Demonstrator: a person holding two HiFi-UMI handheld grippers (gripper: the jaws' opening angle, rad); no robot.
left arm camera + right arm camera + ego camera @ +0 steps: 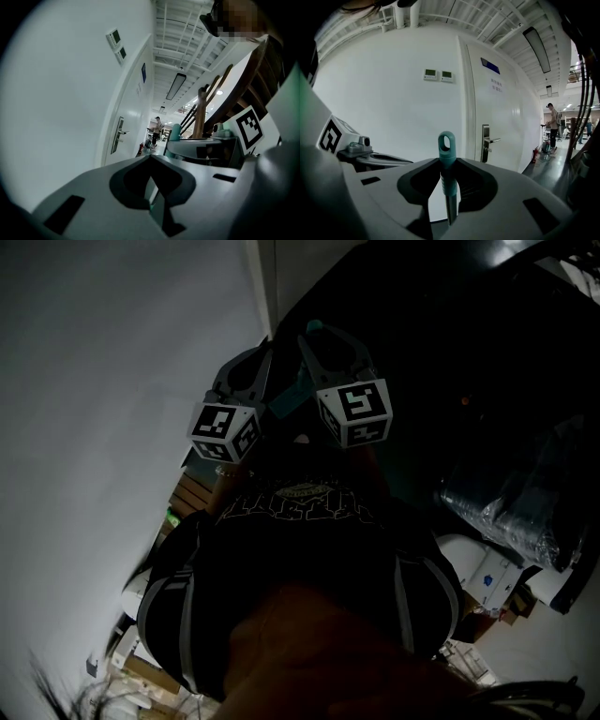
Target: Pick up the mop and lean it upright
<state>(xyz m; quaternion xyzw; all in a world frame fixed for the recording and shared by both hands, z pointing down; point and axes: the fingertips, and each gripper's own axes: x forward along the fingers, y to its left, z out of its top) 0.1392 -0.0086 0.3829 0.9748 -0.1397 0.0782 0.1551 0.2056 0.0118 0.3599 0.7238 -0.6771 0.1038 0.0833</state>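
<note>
**Right gripper** (446,164): the jaws are closed on the mop (446,149). They clamp the teal grip just below its hanging loop. In the right gripper view the handle stands upright between the jaws, with the loop clear above them.

**Left gripper** (150,160): the jaws are closed together. Nothing recognisable sits between them; only a thin pale edge shows at the seam, and I cannot identify it. The left gripper view looks across to the right gripper, which is just beside it, with the mop's teal tip (175,132) rising from it.

**Head view**: very dark. Both grippers are raised close together in front of the person's chest, the left gripper (246,381) beside the right gripper (330,354). The teal tip (314,329) shows at the top.

**Surroundings**: a white wall (393,108) lies directly ahead of the right gripper, with a door (492,112) to one side of it. A corridor runs past the door.

**Not seen**: the mop head and the lower shaft appear in no view. Whether the head rests on the floor cannot be told.

**Step in hand**: judged to be the leaning stage. The pick-up looks complete and the handle is held near vertical, facing the wall.

**Next move**: likely to tip the handle top towards the bare wall, clear of the door, until it bears there. The right jaws should open only once the mop rests steady. Risk: the handle sliding sideways along the smooth wall on release.
</note>
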